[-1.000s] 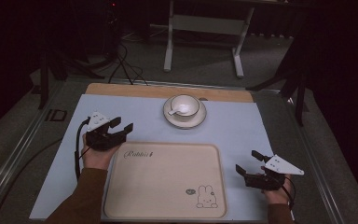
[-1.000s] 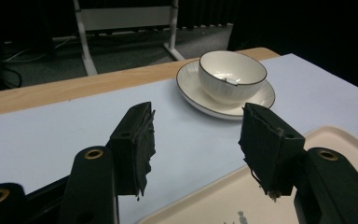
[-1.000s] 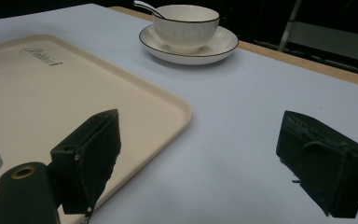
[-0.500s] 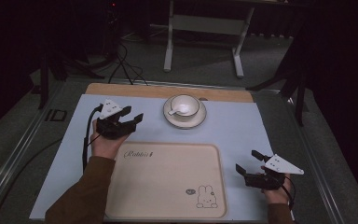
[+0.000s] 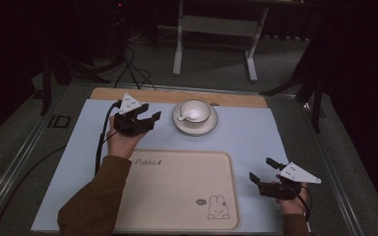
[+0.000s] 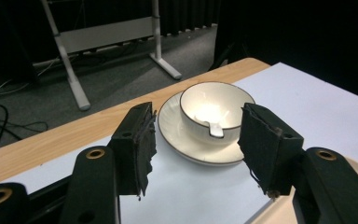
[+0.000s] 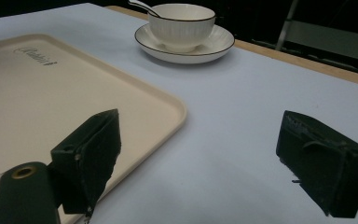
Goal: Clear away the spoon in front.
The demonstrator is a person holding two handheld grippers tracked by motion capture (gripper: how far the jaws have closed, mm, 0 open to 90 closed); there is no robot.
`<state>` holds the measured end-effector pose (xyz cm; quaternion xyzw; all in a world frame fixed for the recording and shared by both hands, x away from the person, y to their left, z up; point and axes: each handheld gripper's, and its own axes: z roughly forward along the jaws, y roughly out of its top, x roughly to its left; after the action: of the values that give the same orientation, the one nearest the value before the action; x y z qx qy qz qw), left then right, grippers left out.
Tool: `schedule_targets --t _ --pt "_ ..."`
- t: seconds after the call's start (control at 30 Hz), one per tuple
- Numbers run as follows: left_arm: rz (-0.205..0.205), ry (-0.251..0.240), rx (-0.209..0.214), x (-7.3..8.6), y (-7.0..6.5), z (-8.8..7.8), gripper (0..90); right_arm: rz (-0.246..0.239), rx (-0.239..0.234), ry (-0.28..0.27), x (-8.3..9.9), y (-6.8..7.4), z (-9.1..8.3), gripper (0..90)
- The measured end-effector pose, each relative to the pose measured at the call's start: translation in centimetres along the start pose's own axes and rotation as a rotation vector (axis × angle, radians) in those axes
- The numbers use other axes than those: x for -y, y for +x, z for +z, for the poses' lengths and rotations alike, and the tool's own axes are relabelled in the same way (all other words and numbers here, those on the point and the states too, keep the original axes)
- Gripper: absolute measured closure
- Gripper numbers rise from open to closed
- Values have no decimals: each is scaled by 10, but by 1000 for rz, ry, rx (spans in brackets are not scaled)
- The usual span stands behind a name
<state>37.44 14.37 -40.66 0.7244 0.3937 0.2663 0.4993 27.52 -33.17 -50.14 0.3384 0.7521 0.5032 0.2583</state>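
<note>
A white cup with a dark rim stands on its saucer at the far middle of the table, a white spoon lying inside it. My left gripper hovers open just left of the saucer, its jaws pointing at the cup, which shows between the pads without touching them. A cream tray with a rabbit drawing lies near the front. Right of the tray, low over the mat, my right gripper stands open with nothing between its jaws; from it the cup and tray show ahead.
A pale blue mat covers the table, with a wooden strip along the far edge. Beyond it a metal stand and cables sit on the dark floor. A cable trails from the left gripper.
My left gripper has moved away from the tray's far left corner, forward and right toward the cup, rising a little. The right gripper has stayed where it was.
</note>
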Motion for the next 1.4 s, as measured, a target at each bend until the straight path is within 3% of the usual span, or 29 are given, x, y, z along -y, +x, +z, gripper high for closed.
schedule_targets --t 0.47,0.9,1.4 --pt "-39 11 12 4 0 28 442 4 -3 1 0 0 1 134" --pt "-28 40 13 7 -9 54 451 5 -2 -1 0 -1 0 135" --pt "13 86 14 12 -17 84 489 9 -3 -6 0 -1 0 135"
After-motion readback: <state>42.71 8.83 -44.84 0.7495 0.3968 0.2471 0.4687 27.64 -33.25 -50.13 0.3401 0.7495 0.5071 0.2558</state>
